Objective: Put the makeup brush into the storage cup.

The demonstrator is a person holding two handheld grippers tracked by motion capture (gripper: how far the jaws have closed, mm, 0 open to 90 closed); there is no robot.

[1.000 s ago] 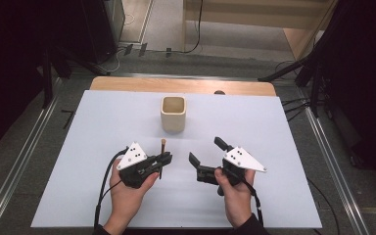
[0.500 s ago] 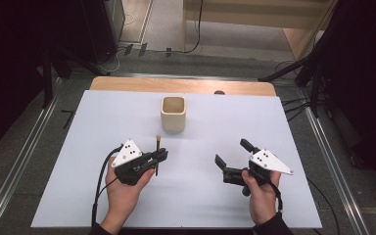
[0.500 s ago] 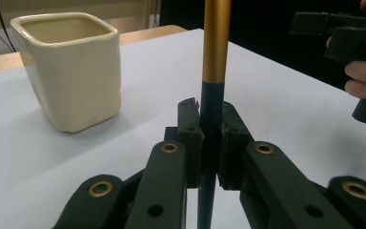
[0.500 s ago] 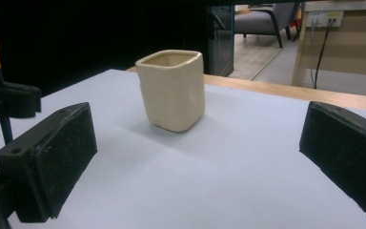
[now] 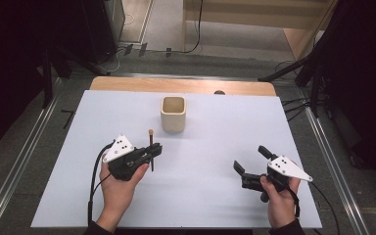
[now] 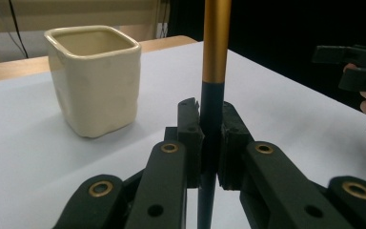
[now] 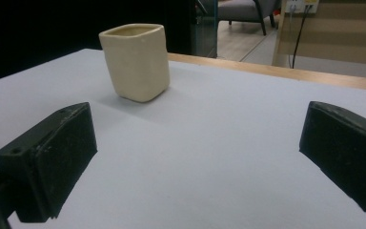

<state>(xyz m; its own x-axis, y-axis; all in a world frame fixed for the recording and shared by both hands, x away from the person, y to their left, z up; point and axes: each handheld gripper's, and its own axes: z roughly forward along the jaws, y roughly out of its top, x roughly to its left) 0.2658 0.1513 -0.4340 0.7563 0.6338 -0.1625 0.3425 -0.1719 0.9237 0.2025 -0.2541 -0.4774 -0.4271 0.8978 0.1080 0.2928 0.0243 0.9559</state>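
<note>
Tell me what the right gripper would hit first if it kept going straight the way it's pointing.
Probably the cream cup. The right gripper, jaws open, looks across bare white table with the cup ahead, a little left of centre, so it might just slip past.

A slim stick with a dark lower shaft and gold upper band (image 6: 211, 109) stands upright, clamped between the left gripper (image 5: 152, 151) jaws. A cream square ceramic cup (image 5: 173, 113) sits upright just beyond it.
</note>
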